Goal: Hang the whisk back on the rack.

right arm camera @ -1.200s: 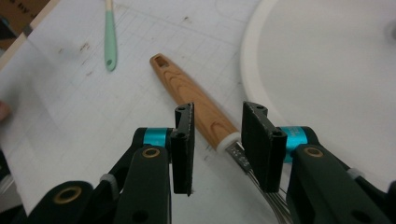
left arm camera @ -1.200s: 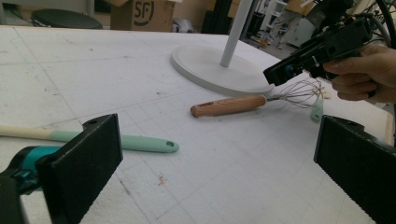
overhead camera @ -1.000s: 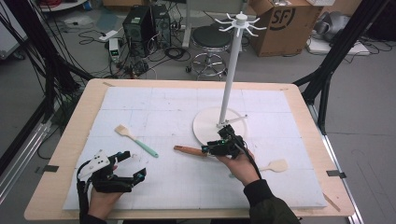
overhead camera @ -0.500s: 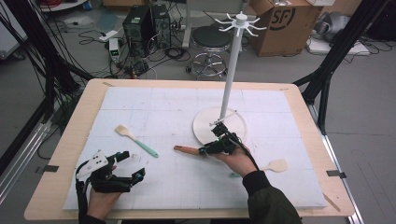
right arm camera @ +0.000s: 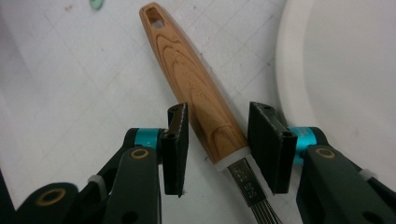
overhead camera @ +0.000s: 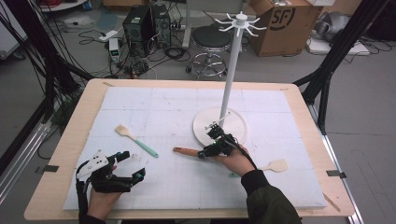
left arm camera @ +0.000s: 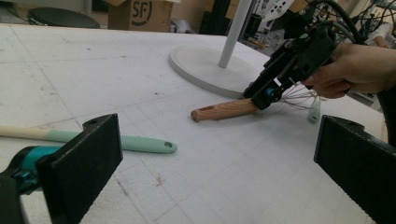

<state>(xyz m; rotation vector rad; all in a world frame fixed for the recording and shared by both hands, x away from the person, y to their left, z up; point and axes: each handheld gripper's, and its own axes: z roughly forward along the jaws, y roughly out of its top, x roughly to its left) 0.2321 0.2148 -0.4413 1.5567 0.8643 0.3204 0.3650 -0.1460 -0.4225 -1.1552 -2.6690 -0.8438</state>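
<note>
A whisk with a wooden handle (overhead camera: pixel 187 151) lies on the white mat in front of the stand's round base (overhead camera: pixel 233 122). My right gripper (overhead camera: pixel 204 153) straddles the handle (right arm camera: pixel 196 88) where it meets the metal collar. Its jaws stand on either side with a narrow gap at each pad, so it is open (right arm camera: pixel 219 149). The left gripper view shows the same gripper (left arm camera: pixel 264 95) tilted down over the handle (left arm camera: pixel 219 111), with the wires behind it. My left gripper (overhead camera: pixel 132 164) rests near the front left, open and empty (left arm camera: pixel 215 168).
A mint-handled spatula (overhead camera: pixel 137 141) lies left of centre, near my left gripper (left arm camera: pixel 140 143). A second spatula (overhead camera: pixel 274 165) lies by the right forearm. The white pole with hooks (overhead camera: pixel 232 70) rises from the base. The mat sits on a wooden table (overhead camera: pixel 60 158).
The right hand has sunk a little and shifted left, bringing its jaws down around the whisk handle. The whisk and the left gripper have stayed put.
</note>
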